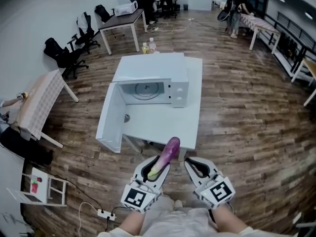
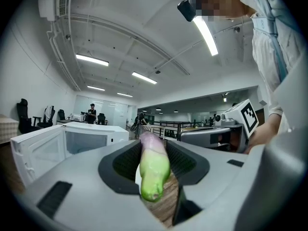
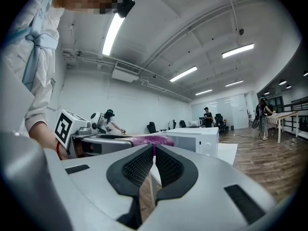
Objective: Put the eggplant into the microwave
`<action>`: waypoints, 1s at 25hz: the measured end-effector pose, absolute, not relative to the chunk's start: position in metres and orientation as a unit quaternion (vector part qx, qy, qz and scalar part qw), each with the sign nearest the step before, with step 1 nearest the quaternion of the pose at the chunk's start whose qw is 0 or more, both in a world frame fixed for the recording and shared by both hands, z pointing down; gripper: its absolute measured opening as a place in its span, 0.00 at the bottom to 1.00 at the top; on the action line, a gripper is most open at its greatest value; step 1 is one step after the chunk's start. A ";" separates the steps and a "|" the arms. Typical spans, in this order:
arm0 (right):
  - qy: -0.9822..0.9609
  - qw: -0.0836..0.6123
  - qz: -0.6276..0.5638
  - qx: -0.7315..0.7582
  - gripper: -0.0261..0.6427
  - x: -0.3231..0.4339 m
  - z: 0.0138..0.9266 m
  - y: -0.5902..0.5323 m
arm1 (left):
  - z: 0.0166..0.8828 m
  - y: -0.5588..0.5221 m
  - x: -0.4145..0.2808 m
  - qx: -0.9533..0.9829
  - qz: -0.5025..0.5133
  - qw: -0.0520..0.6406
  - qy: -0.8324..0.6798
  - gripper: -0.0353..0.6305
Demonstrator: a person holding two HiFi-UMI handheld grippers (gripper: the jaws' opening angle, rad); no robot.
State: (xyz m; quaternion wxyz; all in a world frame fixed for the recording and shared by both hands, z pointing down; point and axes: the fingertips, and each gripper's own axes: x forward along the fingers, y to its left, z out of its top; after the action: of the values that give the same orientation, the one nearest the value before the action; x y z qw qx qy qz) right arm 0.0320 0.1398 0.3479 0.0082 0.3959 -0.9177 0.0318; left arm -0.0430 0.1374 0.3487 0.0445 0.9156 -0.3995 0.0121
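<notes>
I look steeply down from the head view onto a wood-plank floor (image 1: pixel 237 107) with a low white rectangular table (image 1: pixel 168 125) in the middle. A boxy white microwave (image 1: pixel 163 68) sits on the far part of the table. Its white door (image 1: pixel 109 117) is swung wide open to the left, and a round glass turntable (image 1: pixel 146 90) shows inside the empty cavity.

At the bottom of the view are my two grey handheld grippers, side by side and pointing level toward the table, each with a black-and-white marker cube at its back. The left gripper (image 1: pixel 159 166) has its jaws closed on a long eggplant (image 1: pixel 168 154), purple with a pale green stem end. In the left gripper view the dark ribbed pads (image 2: pixel 182 160) press on both sides of it. The green end points back toward the camera, and the purple end sticks out forward past the fingertips. In the head view the purple tip shows against the table's near edge, well short of the microwave and a little right of its opening.

The right gripper (image 1: pixel 192 164) is just beside the left one. Its jaws are closed together with nothing between them, and its own view shows the pads meeting at the tips.

Farther off stand black office chairs (image 1: pixel 64 56), other tables, two small bottles (image 1: pixel 148 47) on the floor beyond the white table, and a few people at the far end of the room.
</notes>
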 end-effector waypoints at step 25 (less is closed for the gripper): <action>-0.937 0.047 0.074 0.339 0.10 -0.028 0.392 -0.044 | 0.409 -0.062 -0.121 0.894 0.018 0.054 -0.444 0.30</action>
State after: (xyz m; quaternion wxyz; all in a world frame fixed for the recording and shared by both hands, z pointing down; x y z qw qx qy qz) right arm -0.0278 -0.0441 0.3918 0.0472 0.3391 -0.9366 0.0741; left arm -0.1211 -0.0625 0.4087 0.0544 0.8941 -0.4442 0.0185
